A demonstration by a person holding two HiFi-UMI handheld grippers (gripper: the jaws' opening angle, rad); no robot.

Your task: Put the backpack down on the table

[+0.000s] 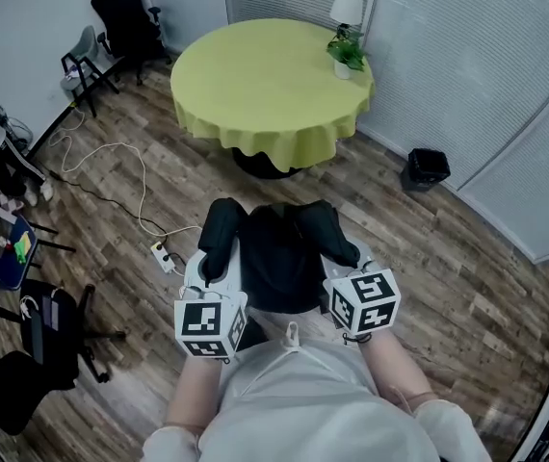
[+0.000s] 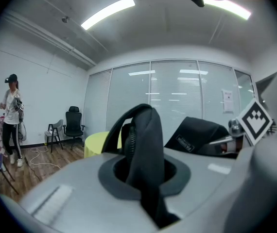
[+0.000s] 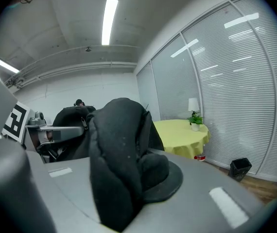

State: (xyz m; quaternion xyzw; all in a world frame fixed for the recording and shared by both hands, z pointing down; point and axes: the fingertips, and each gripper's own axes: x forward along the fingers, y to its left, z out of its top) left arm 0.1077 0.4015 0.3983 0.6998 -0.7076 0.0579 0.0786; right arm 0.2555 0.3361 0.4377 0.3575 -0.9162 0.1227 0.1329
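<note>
A black backpack (image 1: pixel 276 258) hangs between my two grippers, above the wooden floor and short of the round table with the yellow-green cloth (image 1: pixel 255 85). My left gripper (image 1: pixel 219 246) is shut on its left shoulder strap (image 2: pixel 146 149), which stands up between the jaws. My right gripper (image 1: pixel 337 248) is shut on the padded right strap (image 3: pixel 119 159). In the left gripper view the pack's body (image 2: pixel 199 135) shows to the right, with the right gripper's marker cube (image 2: pixel 256 121) beyond it. The table (image 3: pixel 184 135) appears ahead to the right in the right gripper view.
A white lamp (image 1: pixel 348 8) and a potted plant (image 1: pixel 348 54) stand at the table's far right edge. A black bin (image 1: pixel 427 167) sits by the blinds at right. Chairs (image 1: pixel 125 17), a cable with a power strip (image 1: pixel 162 255) and clutter line the left. A person (image 2: pixel 11 115) stands far left.
</note>
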